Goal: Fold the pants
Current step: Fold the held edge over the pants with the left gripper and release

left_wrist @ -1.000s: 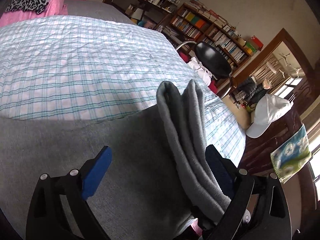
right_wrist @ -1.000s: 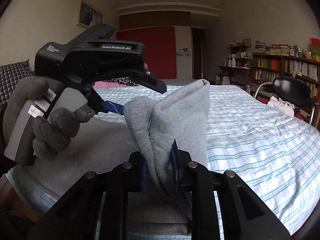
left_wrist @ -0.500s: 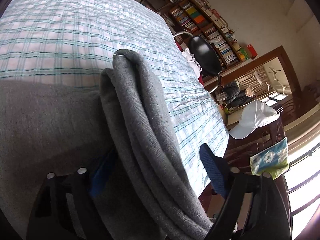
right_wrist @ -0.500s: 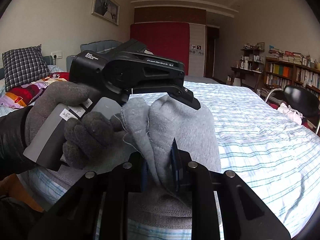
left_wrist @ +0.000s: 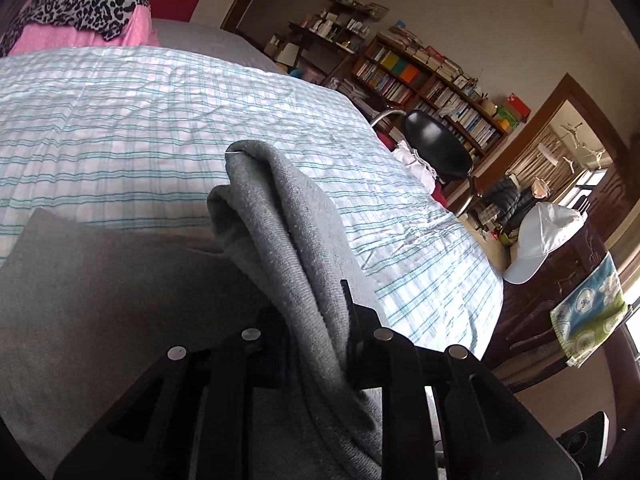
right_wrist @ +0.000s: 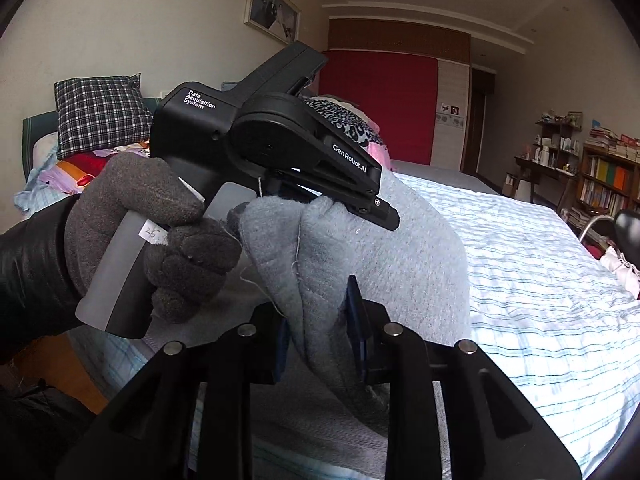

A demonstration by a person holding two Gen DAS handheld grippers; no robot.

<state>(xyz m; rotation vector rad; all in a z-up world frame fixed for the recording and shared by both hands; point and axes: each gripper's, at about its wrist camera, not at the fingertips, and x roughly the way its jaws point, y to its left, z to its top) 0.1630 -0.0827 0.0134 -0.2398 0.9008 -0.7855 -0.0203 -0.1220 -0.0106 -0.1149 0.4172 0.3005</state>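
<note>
The grey fleece pants (left_wrist: 120, 292) lie on the bed, with a bunched fold (left_wrist: 288, 220) lifted above them. My left gripper (left_wrist: 316, 344) is shut on this fold. In the right wrist view my right gripper (right_wrist: 322, 340) is shut on the same grey fold (right_wrist: 360, 256). The left gripper (right_wrist: 352, 208), held by a gloved hand (right_wrist: 172, 232), clamps the fold just above and behind the right one. The two grippers are very close together.
The bed has a white and teal checked sheet (left_wrist: 140, 120). Pink and leopard bedding (left_wrist: 80, 4) lies at its far end. A black chair (left_wrist: 436, 144), bookshelves (left_wrist: 432, 88) and a white cap (left_wrist: 540, 240) stand beyond the bed's right edge. A plaid pillow (right_wrist: 100, 116) is at the left.
My left gripper was open beside the raised fold a second ago, moved over it, and is now shut on it. The right gripper kept its hold on the fold throughout.
</note>
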